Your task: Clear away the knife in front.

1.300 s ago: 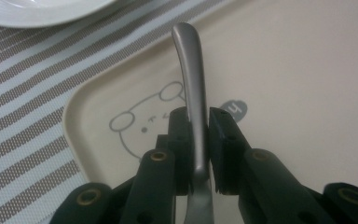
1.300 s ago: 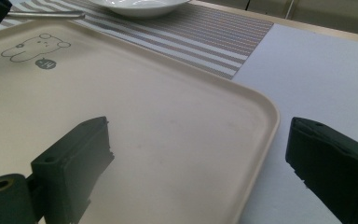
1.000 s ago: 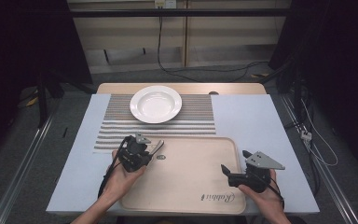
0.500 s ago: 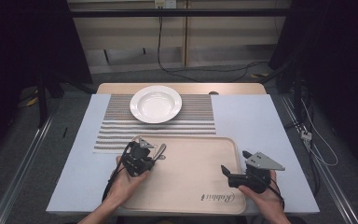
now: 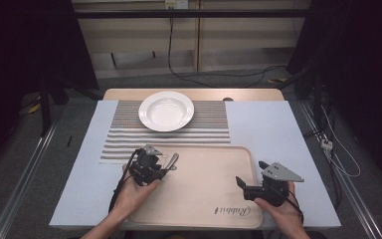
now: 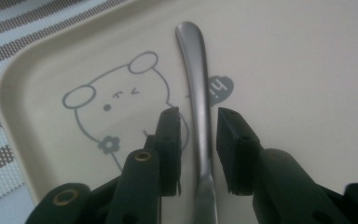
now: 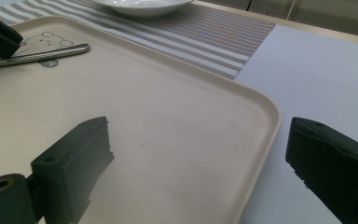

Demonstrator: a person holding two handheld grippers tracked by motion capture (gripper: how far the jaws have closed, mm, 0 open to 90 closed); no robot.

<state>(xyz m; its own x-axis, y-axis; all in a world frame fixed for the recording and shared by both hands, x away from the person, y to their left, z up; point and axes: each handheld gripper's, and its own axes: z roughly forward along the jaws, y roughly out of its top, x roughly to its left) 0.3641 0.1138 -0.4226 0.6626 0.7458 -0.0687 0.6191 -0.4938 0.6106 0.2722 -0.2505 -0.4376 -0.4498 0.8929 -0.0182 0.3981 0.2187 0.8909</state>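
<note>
Lying in tray (image 5: 199, 199): spoon (image 6: 196, 93) | left gripper (image 6: 198, 135) straddling it, unclamped | right gripper (image 7: 200, 163) spread

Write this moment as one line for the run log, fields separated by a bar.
left gripper: open, jaws either side of metal utensil handle on bear-print tray | right gripper: open, straddling tray's right edge | white plate: on striped mat
</note>
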